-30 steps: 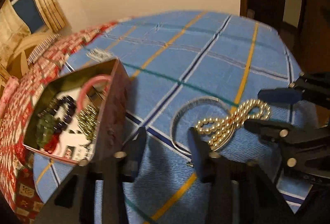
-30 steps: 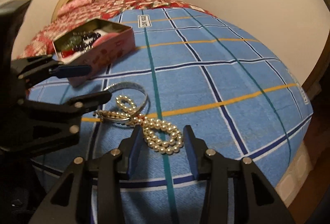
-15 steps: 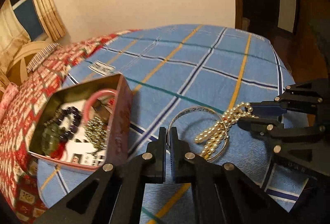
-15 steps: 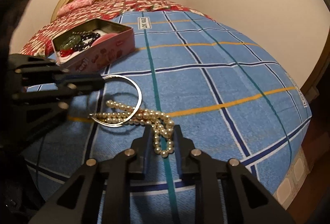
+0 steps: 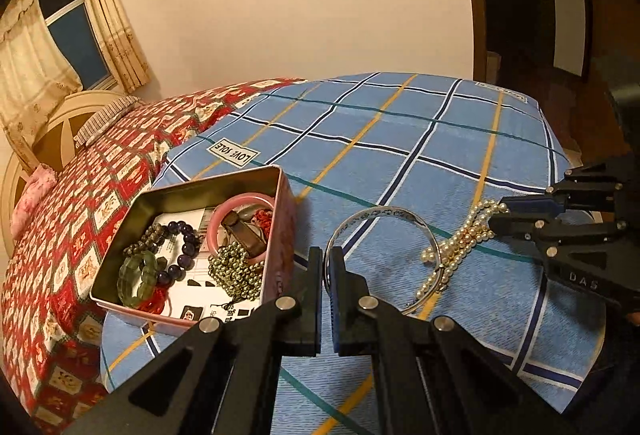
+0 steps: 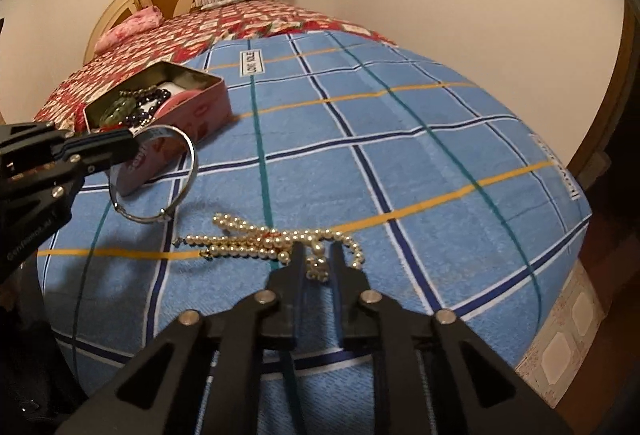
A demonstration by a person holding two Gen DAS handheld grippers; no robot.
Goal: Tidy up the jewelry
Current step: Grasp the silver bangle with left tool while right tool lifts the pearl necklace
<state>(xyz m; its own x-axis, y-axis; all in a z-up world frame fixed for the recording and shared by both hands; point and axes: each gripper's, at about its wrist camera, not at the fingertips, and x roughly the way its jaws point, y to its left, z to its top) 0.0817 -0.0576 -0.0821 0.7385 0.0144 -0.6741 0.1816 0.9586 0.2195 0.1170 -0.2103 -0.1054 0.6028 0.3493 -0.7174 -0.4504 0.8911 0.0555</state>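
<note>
A thin silver bangle [image 5: 384,213] hangs tilted above the blue plaid blanket, and my left gripper [image 5: 328,255] is shut on its near rim. In the right wrist view the left gripper [image 6: 134,147] holds that bangle [image 6: 192,163] in front of the pink tin box [image 6: 200,111]. A pearl necklace [image 6: 248,247] lies stretched on the blanket. My right gripper [image 6: 317,255] is closing, its pads pinching the necklace's near end. From the left wrist view the right gripper [image 5: 500,213] grips the pearls [image 5: 460,247] at the right.
The open tin [image 5: 208,187] holds a pink bangle [image 5: 240,203], a green bracelet [image 5: 138,275], dark beads and a gold bead chain. A red patterned quilt [image 5: 100,195] lies behind it. The bed edge drops off at the right [image 6: 560,195].
The left jaws went from open to shut on the bangle and raised it off the blanket. The right jaws narrowed onto the pearls, and the necklace got pulled out straighter.
</note>
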